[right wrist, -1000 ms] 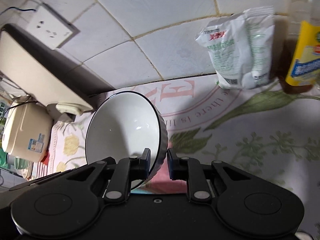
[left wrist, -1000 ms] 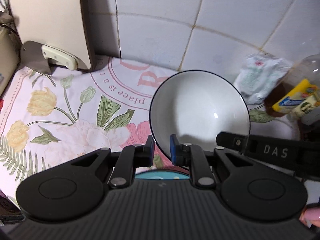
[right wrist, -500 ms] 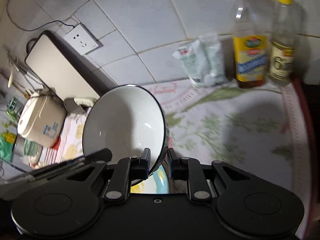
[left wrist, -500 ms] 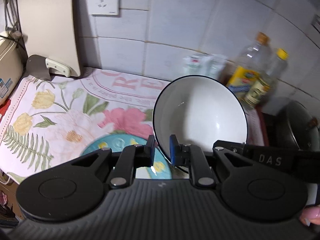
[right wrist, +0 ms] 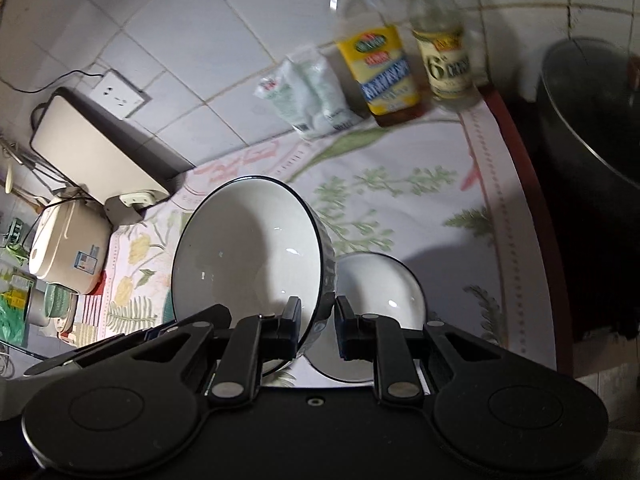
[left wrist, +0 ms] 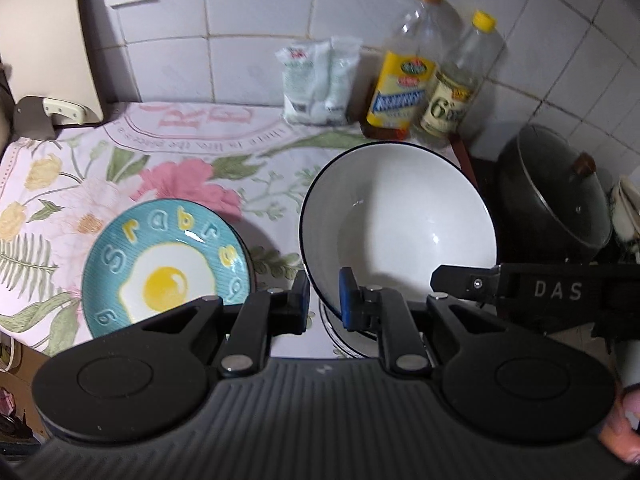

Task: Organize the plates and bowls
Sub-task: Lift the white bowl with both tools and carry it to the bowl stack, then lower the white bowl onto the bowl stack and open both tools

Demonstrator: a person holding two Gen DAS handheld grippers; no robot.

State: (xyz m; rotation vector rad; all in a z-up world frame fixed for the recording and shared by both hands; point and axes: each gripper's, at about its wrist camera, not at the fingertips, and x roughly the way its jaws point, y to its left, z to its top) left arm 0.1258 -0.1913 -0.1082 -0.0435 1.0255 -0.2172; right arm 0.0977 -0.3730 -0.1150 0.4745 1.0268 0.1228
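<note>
A white bowl with a dark rim [left wrist: 400, 216] is held in the air by both grippers. My left gripper [left wrist: 323, 298] is shut on its near rim. My right gripper [right wrist: 317, 324] is shut on the rim of the same bowl [right wrist: 244, 256] from the other side; its arm shows in the left wrist view [left wrist: 520, 286]. A second white bowl [right wrist: 380, 300] sits on the counter below, just right of the held one. A blue plate with a fried-egg picture [left wrist: 164, 268] lies on the floral cloth [left wrist: 60, 184] to the left.
Two oil bottles [left wrist: 408, 80] and a white bag [left wrist: 318, 80] stand at the tiled back wall. A dark lidded pot [left wrist: 556, 196] sits to the right. A cutting board [right wrist: 96, 148] leans at the back left beside a rice cooker [right wrist: 68, 248].
Both grippers have lifted the bowl and pulled back and to the right. The blue plate and the second bowl have come into view below.
</note>
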